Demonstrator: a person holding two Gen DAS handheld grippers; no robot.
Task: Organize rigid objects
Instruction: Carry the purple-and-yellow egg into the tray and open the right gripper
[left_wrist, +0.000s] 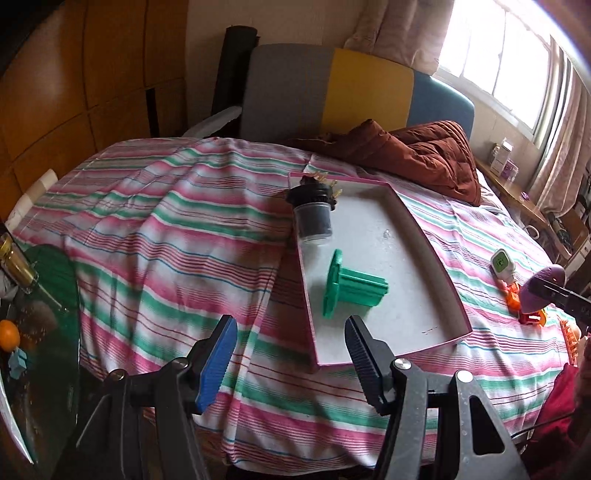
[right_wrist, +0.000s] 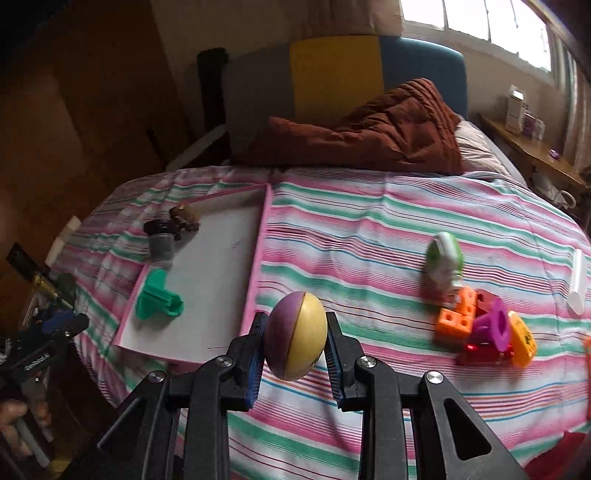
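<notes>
You are working over a bed (right_wrist: 369, 236) covered in a pink, green and white striped sheet. A brown quilt (right_wrist: 373, 129) is lying bunched at the far end, well beyond both tongs. A shallow pink-rimmed tray (left_wrist: 436, 266) with a white floor is sitting on the bed just ahead of your left tongs (left_wrist: 291, 360) and to the left of your right tongs (right_wrist: 295, 339).

Your left tongs are standing spread with nothing between them, hovering just short of the tray's near edge. Your right tongs are pinching a purple-and-yellow egg-shaped toy (right_wrist: 295, 336), holding it above the sheet just outside the tray's right rim.

Inside the tray, a green flanged spool (left_wrist: 351, 284) is lying on its side just ahead of your left tongs, and a clear cup with a black lid (left_wrist: 312, 218) is lying at the far left corner, with a small brown figure (right_wrist: 184, 216) beside it.

To the right of your right tongs, a cluster of orange, red and magenta plastic pieces (right_wrist: 484, 332) is lying on the sheet, with a white-and-green device (right_wrist: 445, 258) just beyond it.
</notes>
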